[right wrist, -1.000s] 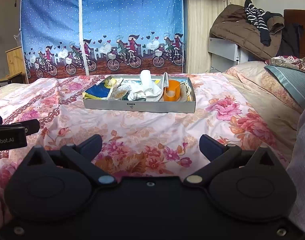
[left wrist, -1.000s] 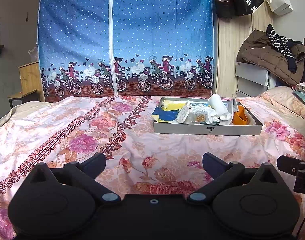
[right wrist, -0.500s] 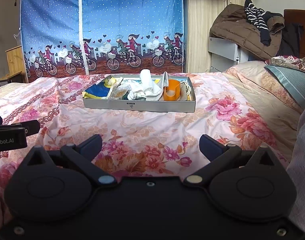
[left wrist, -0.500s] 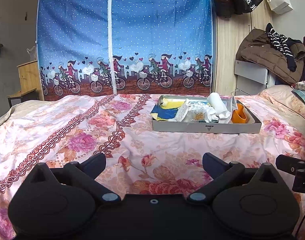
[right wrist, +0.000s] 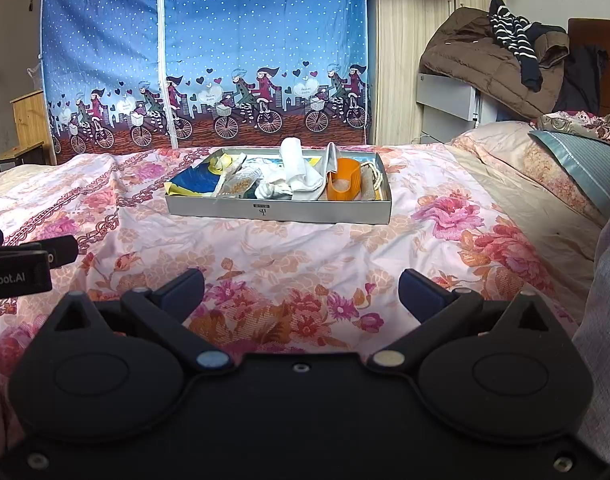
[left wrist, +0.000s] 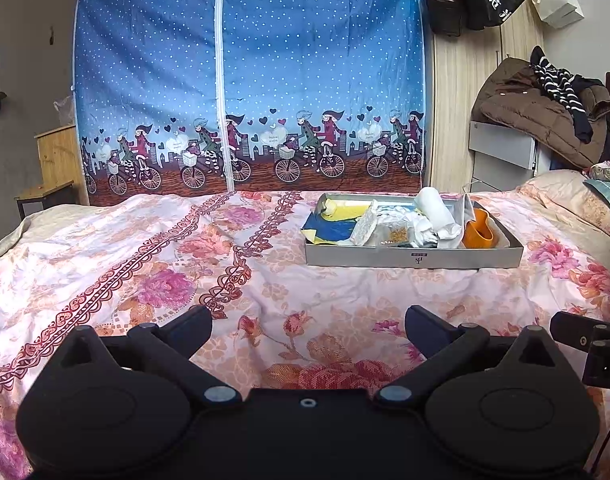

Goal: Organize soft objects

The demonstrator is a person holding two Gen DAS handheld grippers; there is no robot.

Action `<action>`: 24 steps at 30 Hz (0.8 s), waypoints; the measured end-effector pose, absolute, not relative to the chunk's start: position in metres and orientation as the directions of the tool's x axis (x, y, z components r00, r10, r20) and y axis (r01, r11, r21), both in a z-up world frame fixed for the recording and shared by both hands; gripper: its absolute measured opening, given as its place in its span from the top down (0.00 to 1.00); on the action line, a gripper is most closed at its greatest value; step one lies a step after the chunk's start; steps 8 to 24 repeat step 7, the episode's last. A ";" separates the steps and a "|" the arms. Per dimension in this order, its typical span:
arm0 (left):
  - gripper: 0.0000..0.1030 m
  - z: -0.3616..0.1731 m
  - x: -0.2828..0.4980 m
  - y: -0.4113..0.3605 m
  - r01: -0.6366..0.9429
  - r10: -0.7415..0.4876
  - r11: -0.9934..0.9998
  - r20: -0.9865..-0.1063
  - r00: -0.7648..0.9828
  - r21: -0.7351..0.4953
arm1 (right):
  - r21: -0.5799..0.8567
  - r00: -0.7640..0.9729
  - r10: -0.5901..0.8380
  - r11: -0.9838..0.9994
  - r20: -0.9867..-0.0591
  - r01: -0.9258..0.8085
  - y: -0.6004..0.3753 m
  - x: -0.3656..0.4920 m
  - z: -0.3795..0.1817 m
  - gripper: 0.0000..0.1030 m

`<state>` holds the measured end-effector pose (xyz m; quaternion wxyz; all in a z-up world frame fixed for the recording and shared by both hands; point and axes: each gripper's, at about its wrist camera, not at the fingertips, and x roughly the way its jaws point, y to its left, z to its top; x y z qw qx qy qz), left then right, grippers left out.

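A shallow grey tray [left wrist: 413, 257] [right wrist: 279, 212] lies on the flowered bedspread, well ahead of both grippers. It holds soft things: a blue and yellow cloth [left wrist: 331, 229] [right wrist: 195, 182], a white rolled cloth [left wrist: 435, 210] [right wrist: 297, 164], clear bags with small grains [left wrist: 397, 234] and an orange piece [left wrist: 479, 234] [right wrist: 344, 179]. My left gripper [left wrist: 308, 326] is open and empty, low over the bed. My right gripper [right wrist: 301, 288] is open and empty too, to the right of the left one.
The bedspread [left wrist: 145, 272] covers the whole bed. A blue fabric wardrobe [left wrist: 249, 80] stands behind it. A brown coat [right wrist: 489, 60] lies on a cabinet at the right. Pillows [right wrist: 577, 160] lie at the right. A wooden stand [left wrist: 53, 168] is at far left.
Both grippers have drifted slightly; the tray sits a little lower and further right in the left wrist view. Jaws stay open.
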<state>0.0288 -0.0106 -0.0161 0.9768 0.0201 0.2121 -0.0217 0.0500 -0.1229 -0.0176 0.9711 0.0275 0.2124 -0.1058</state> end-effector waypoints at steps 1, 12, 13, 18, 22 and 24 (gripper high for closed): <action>0.01 -0.015 0.029 -0.009 0.051 -0.036 0.998 -0.415 0.909 0.024 | 0.008 0.887 -0.194 0.976 -0.419 0.218 -0.123 0.050 -0.018 0.00; 0.01 -0.012 0.031 0.000 0.033 -0.033 0.999 -0.415 0.909 -0.008 | 0.008 0.887 -0.195 0.976 -0.419 0.218 -0.122 0.050 -0.017 0.00; 0.01 -0.012 0.031 0.000 0.033 -0.033 0.999 -0.415 0.909 -0.008 | 0.008 0.887 -0.195 0.976 -0.419 0.218 -0.122 0.050 -0.017 0.00; 0.01 -0.012 0.031 0.000 0.033 -0.033 0.999 -0.415 0.909 -0.008 | 0.008 0.887 -0.195 0.976 -0.419 0.218 -0.122 0.050 -0.017 0.00; 0.01 -0.012 0.031 0.000 0.033 -0.033 0.999 -0.415 0.909 -0.008 | 0.008 0.887 -0.195 0.976 -0.419 0.218 -0.122 0.050 -0.017 0.00; 0.01 -0.012 0.031 0.000 0.033 -0.033 0.999 -0.415 0.909 -0.008 | 0.008 0.887 -0.195 0.976 -0.419 0.218 -0.122 0.050 -0.017 0.00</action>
